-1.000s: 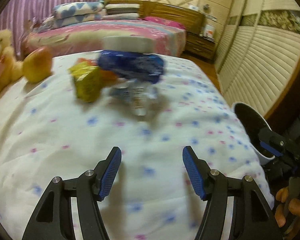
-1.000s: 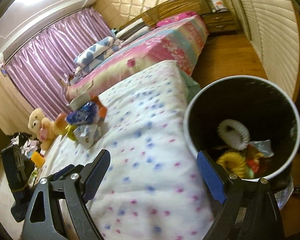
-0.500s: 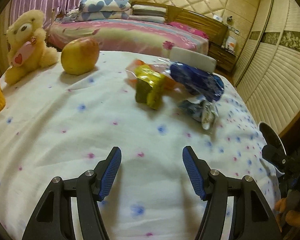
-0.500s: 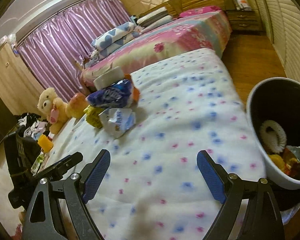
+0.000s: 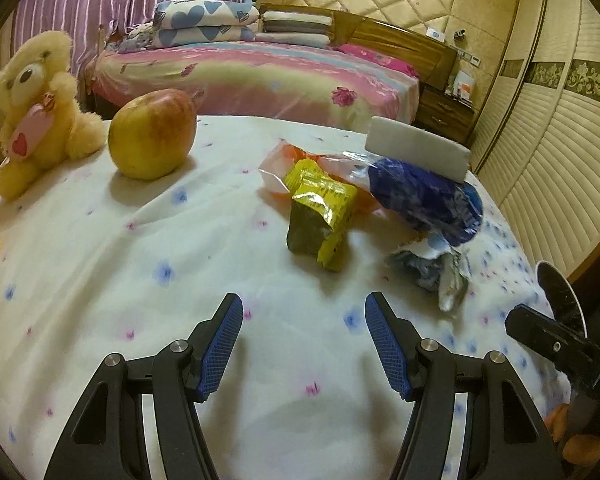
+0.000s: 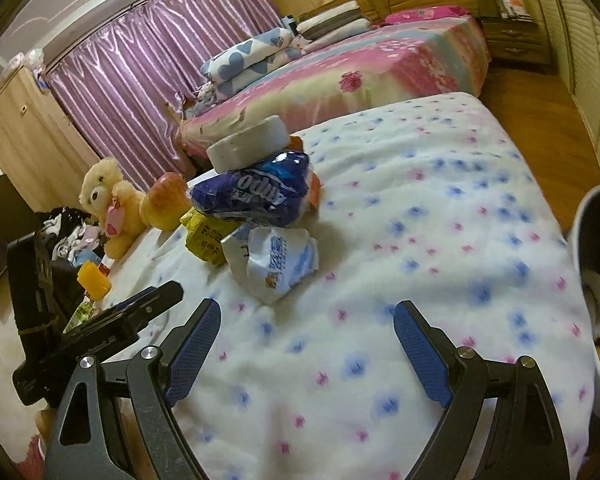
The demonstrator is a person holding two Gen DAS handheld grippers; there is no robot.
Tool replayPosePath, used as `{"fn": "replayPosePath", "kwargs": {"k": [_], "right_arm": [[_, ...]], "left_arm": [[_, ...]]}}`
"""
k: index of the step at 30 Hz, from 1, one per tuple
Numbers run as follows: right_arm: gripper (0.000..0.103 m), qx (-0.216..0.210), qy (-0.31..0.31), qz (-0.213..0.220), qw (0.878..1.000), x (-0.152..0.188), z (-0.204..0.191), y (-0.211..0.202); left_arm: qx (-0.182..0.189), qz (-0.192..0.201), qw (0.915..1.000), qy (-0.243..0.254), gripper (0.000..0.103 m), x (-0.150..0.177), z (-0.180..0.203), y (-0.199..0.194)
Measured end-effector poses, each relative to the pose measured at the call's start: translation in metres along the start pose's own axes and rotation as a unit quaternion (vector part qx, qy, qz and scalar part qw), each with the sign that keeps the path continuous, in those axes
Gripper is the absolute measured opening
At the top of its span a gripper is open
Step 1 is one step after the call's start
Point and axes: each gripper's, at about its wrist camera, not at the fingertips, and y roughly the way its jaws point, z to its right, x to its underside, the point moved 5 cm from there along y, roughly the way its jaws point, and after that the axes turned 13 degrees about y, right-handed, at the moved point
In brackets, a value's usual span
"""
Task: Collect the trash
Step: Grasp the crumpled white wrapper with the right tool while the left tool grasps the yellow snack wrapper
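Both my views have swung away from the bin since a second ago — the trash pile now sits sharp and closer ahead, and the bin has slid to the right edge of each picture.

My left tool (image 5: 304,344) hangs over the flowered bedspread (image 5: 100,280), its blue pads apart with nothing between them. Just beyond it lies the yellow wrapper (image 5: 320,216), crumpled and tilted, touching an orange bag (image 5: 276,168) behind it. To the right of those sits the blue plastic bag (image 5: 424,196), with a white foam slab (image 5: 416,148) resting on top of it, and a white-and-blue crumpled packet (image 5: 436,268) lies in front of the blue bag.

My right tool (image 6: 308,340) is spread wide too — empty, pads over bare bedspread. From this side the white-and-blue packet (image 6: 276,264) is the nearest piece, a little ahead of my left pad, with the blue bag (image 6: 252,192) and the foam slab (image 6: 248,144) stacked behind it.

An apple (image 5: 152,136) and a teddy bear (image 5: 36,108) stand off to the left of the pile, well apart from the trash. The white bin (image 6: 596,280) shows only at the far right edge, beside the bed, with something pale inside that I cannot make out.
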Motion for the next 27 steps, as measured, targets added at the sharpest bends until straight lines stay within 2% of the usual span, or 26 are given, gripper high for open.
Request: {"fn": "replayPosePath", "kwargs": {"k": [9,14,17,19,21,23,26,27], "right_arm": [[0.086,-0.005,-0.025,-0.018,1.0,-0.006,-0.013,0.023],[0.072,-0.005,-0.033,-0.03,0.999,-0.009,-0.019,0.035],[0.069,-0.004,-0.038,-0.036,0.999,-0.012,-0.021,0.042],[0.067,-0.004,-0.042,-0.04,0.998,-0.013,-0.023,0.046],[0.059,-0.003,-0.047,-0.045,0.998,-0.013,-0.025,0.049],[0.046,-0.001,-0.05,-0.049,0.998,-0.011,-0.025,0.052],[0.034,-0.003,-0.05,-0.052,0.997,-0.01,-0.024,0.052],[0.033,-0.004,-0.05,-0.052,0.997,-0.009,-0.024,0.051]], "left_arm": [[0.001,-0.002,0.9999,0.017,0.063,-0.018,-0.005,0.023],[0.009,0.0,0.9997,0.023,0.06,-0.024,-0.004,0.032],[0.009,-0.004,0.9996,0.028,0.053,-0.027,-0.003,0.04],[0.013,-0.008,0.9994,0.03,0.039,-0.028,-0.001,0.045],[0.019,-0.013,0.9992,0.031,0.026,-0.028,0.001,0.05],[0.026,-0.015,0.999,0.033,0.012,-0.029,0.003,0.054],[0.028,-0.011,0.999,0.034,0.006,-0.029,0.004,0.052],[0.029,-0.006,0.999,0.033,0.005,-0.028,0.003,0.05]]}}
